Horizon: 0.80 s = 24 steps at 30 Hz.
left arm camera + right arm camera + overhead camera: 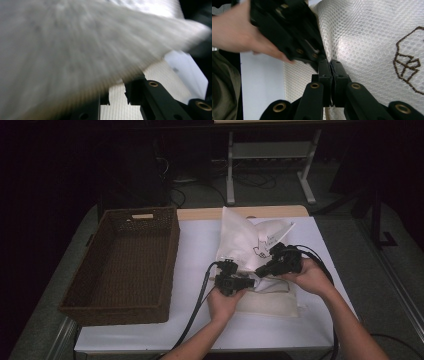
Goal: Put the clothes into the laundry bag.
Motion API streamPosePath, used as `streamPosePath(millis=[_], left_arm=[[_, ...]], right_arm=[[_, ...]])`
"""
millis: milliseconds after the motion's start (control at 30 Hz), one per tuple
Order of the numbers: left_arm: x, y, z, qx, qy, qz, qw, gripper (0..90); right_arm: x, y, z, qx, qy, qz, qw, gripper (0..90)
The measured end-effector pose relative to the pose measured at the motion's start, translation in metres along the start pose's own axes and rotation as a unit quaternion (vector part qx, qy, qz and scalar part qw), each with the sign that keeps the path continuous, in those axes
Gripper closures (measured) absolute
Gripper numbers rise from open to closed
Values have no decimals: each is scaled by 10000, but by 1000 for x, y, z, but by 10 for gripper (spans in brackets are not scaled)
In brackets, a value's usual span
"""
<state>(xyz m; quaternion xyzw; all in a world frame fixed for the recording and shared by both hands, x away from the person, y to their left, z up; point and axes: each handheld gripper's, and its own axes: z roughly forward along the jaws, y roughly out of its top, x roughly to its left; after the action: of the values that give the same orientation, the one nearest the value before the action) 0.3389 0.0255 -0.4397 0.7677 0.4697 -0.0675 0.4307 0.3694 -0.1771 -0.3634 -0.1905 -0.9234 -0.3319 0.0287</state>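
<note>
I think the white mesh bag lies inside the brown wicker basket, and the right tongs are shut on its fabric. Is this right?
Not quite. The white mesh bag lies on the table, to the right of the brown wicker basket, not inside it; the high view shows this. The right tongs are indeed shut on its fabric.

A white-topped table (200, 245) with a wooden far edge stands on a grey floor (350, 270); behind it, a white metal frame (270, 155) rises over loose cables (250, 180); the surrounding room lies in deep shadow, with light falling mainly on the tabletop.
</note>
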Motion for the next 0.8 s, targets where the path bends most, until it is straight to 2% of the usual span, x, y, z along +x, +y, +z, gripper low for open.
streamPosePath(millis=[67, 133, 233, 333, 433, 500, 600, 667, 733, 800], left_arm=[[1, -3, -9, 57, -78, 12, 10000, 719], [1, -6, -19, 109, -57, 150, 9998, 702], [4, -14, -32, 196, -44, 187, 9996, 692], [11, -20, -42, 282, -56, 128, 9995, 693], [17, -22, -49, 322, 71, 124, 9994, 699], [19, -23, -53, 329, 239, 174, 9990, 699], [20, -23, -59, 232, 346, 192, 9989, 724], [21, -21, -62, 124, 572, 267, 9979, 749], [26, -19, -60, 163, 593, 171, 9980, 754], [29, -16, -53, 209, 728, 189, 9970, 775]], right_arm=[[0, 0, 1, 17, -11, 3, 10000, 872], [-1, 0, 2, 18, -12, 6, 10000, 871], [-2, 0, 3, 27, -16, 17, 10000, 871], [-2, 1, 4, 56, -25, 3, 10000, 870], [-1, 1, 6, 76, -45, -5, 10000, 870], [0, 2, 7, 81, -56, -11, 10000, 869], [0, 0, 6, 48, -60, -38, 10000, 867], [1, 0, 6, 41, -56, -14, 10000, 866], [2, 0, 7, 26, -59, -26, 10000, 866], [3, 1, 9, 28, -66, -61, 10000, 865]])
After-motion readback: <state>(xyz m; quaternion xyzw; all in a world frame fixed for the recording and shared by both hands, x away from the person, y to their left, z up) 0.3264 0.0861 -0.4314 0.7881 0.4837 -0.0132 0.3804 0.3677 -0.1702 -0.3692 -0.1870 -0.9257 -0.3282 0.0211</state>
